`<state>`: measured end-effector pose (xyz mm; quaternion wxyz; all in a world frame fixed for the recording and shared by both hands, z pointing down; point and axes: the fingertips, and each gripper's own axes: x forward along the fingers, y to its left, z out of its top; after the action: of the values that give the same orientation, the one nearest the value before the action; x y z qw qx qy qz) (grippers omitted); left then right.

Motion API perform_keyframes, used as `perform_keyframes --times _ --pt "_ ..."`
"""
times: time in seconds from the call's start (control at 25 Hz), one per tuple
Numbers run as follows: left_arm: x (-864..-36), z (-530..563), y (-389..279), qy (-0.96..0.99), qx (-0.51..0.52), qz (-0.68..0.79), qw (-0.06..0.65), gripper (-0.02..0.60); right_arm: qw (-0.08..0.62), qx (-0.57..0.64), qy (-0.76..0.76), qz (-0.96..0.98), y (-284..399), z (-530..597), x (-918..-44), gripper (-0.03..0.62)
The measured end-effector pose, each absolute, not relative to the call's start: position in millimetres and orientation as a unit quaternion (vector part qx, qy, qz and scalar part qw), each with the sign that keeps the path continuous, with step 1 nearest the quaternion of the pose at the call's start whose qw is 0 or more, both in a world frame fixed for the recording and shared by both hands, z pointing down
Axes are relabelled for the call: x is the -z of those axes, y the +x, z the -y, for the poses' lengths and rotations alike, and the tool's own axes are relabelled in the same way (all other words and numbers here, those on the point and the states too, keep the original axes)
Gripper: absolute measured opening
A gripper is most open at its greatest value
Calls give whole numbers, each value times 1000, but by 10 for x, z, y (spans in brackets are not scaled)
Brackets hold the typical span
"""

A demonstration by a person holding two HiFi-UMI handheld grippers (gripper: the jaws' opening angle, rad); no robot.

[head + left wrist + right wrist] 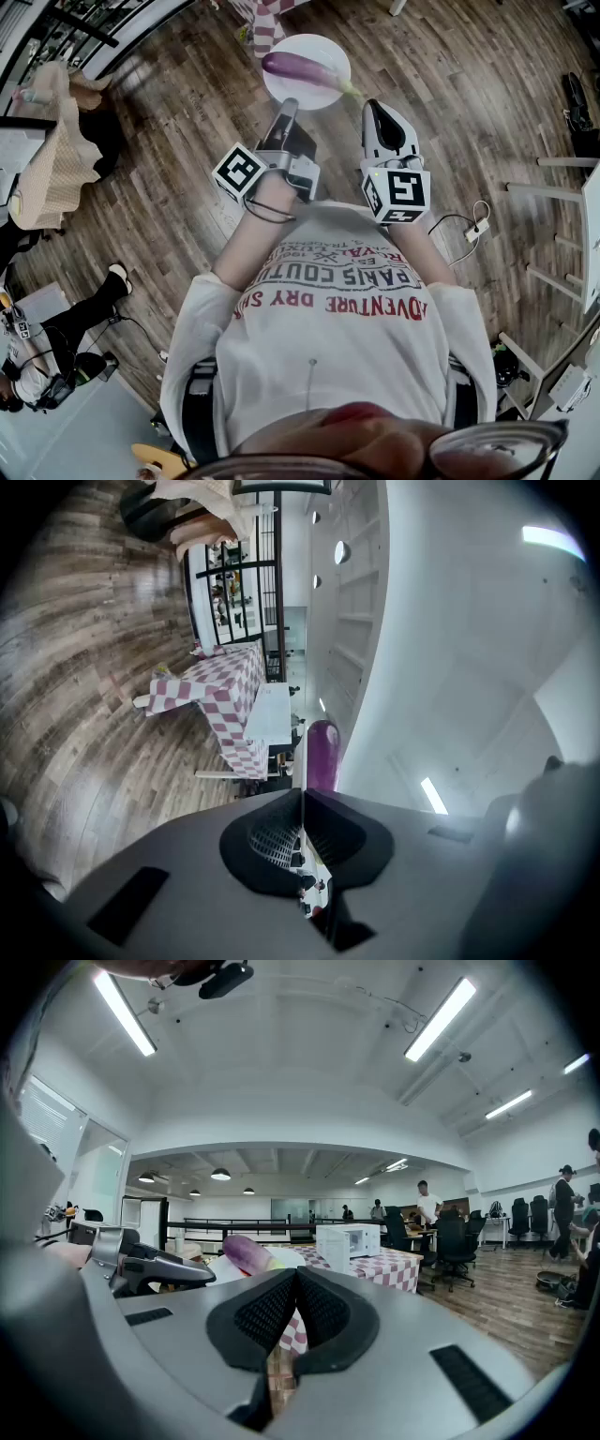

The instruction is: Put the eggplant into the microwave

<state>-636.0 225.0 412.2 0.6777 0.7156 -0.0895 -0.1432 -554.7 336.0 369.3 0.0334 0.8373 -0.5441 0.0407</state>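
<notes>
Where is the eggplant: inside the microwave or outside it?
Outside. The eggplant lies on a white plate held at its rim by the left gripper; the microwave stands far off on a checked table.

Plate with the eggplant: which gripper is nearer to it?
Left. The left gripper is shut on the near rim of the plate that carries the eggplant. The right gripper is beside the plate's right edge, jaws together, apart from it.

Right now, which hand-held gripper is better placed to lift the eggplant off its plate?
Right, probably. The left hand-held gripper is shut on the plate rim, carrying it; the right hand-held gripper is shut, empty, beside the eggplant.
</notes>
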Motion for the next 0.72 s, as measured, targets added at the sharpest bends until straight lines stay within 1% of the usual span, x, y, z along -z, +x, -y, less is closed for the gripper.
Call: perform_keyframes --times 0.24,0.56,0.72 --pt "-4188 -2198 -6336 716 140 97 677 29 31 -39 839 542 -5507 -3361 -3697 25" --pt "-4187 -2204 -6204 703 139 83 692 29 23 -44 841 538 -5446 -3343 -3696 26" --pt "-4189 -2190 -6061 703 136 74 694 29 23 -52 843 535 -5344 -3318 -3726 26"
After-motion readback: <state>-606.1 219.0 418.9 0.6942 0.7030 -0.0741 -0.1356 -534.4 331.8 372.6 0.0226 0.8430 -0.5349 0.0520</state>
